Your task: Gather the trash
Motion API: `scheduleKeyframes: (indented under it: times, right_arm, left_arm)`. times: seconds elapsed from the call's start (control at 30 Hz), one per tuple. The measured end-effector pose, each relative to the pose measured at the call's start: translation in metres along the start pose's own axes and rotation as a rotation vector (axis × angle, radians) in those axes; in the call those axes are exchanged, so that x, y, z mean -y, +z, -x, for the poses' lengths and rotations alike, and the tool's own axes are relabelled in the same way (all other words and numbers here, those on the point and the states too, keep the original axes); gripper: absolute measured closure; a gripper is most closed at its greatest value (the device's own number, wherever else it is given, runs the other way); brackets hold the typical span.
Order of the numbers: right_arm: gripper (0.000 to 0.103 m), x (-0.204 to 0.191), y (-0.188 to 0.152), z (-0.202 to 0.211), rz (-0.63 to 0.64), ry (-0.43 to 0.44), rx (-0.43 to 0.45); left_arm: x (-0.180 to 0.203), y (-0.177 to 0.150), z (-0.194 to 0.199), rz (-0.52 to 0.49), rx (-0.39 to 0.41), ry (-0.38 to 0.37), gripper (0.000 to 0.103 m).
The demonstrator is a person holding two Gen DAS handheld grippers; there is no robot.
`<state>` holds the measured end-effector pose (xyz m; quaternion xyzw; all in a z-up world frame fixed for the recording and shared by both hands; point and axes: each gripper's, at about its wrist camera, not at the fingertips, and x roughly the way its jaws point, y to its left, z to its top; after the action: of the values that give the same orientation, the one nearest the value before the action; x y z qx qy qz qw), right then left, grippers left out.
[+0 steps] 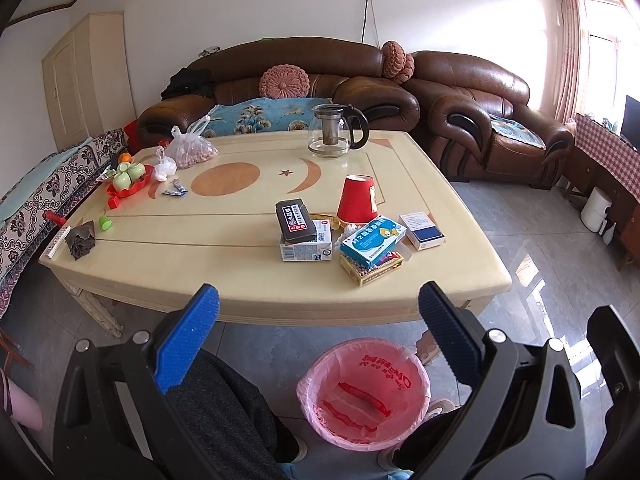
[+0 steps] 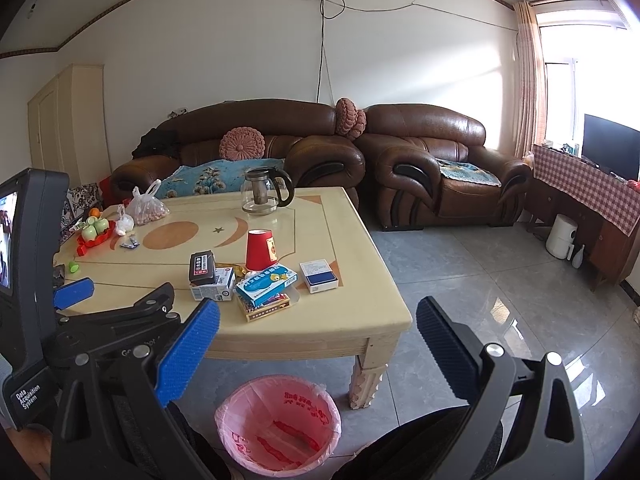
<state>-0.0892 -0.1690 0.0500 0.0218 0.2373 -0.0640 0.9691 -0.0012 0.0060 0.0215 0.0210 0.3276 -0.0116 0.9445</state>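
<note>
Across the middle of both views stretched the cream coffee table (image 1: 224, 240), the largest thing in play, with brown leather sofas (image 1: 280, 76) behind it at twelve o'clock. Below the table's near edge, at six o'clock on the tiled floor, stood the pink-lined waste bin (image 1: 364, 396), its bag holding only its own red printing as far as could be seen. Toward the table's near right, at about one o'clock from the left gripper (image 1: 320, 316), sat the likely trash: an upturned red paper cup (image 1: 357, 199), a blue-and-white medicine box (image 1: 373, 241) lying on a red-and-gold packet (image 1: 372, 266), a white-and-navy box (image 1: 422, 230), and a black case (image 1: 295, 220) stacked on a white carton (image 1: 306, 245). A glass teapot (image 1: 336, 130) stood farther back. Both the left gripper and the right gripper (image 2: 318, 320) hung short of the table with fingers spread wide, holding nothing. The stacked boxes looked risky: gripping a lower one could tip its neighbour off the edge, and squeezing the light cup off-centre might crush it or knock it rolling past the bin.
</note>
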Motion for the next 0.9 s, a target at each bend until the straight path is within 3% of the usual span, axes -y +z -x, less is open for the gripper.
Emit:
scheduleKeyframes:
  times: [0.57, 0.9]
  right_arm:
    - [0.006, 0.004, -0.002, -0.005, -0.005, 0.012, -0.013]
    - [0.006, 0.016, -0.006, -0.043, 0.016, 0.054, -0.037]
  left_arm:
    - [-0.002, -0.006, -0.004, 0.002, -0.008, 0.004, 0.005]
    - [-0.024, 0.000, -0.046, 0.041, -0.092, 0.014, 0.005]
